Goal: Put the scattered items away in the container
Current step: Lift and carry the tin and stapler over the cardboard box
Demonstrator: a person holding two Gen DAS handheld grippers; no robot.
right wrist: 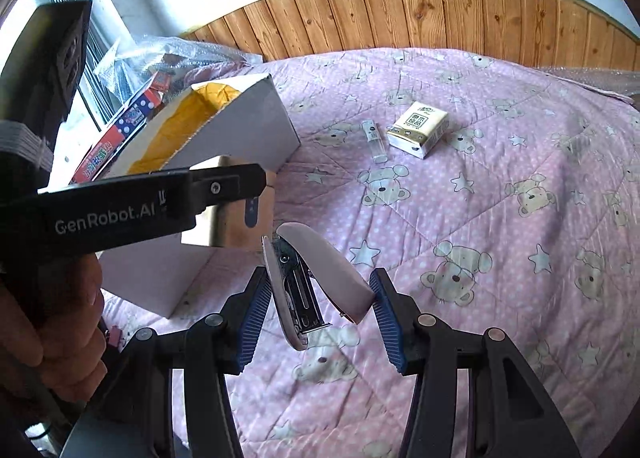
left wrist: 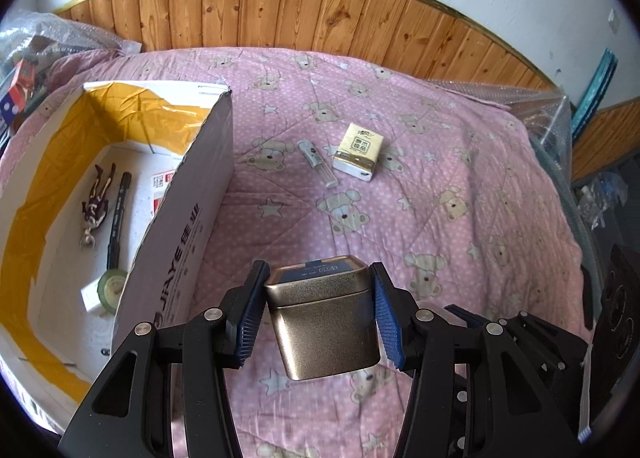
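Note:
My left gripper [left wrist: 320, 298] is shut on a gold tin [left wrist: 322, 318] and holds it above the pink quilt, just right of the white cardboard box [left wrist: 188, 218]. The box holds a pen [left wrist: 118, 214], a small figure [left wrist: 96, 202] and a tape roll [left wrist: 112, 284]. My right gripper [right wrist: 320, 302] is shut on a pale pink stapler [right wrist: 316, 278], lifted over the quilt right of the box [right wrist: 248, 130]. A tissue pack [left wrist: 359, 152] [right wrist: 418, 128] and a clear lighter [left wrist: 318, 163] [right wrist: 373, 135] lie on the quilt further back.
The bed's pink bear-print quilt [left wrist: 440, 218] ends at a wooden panelled wall. Bubble wrap and colourful packets [right wrist: 128, 118] pile behind the box on the left. The left gripper's arm [right wrist: 120, 206] crosses the right wrist view beside the box.

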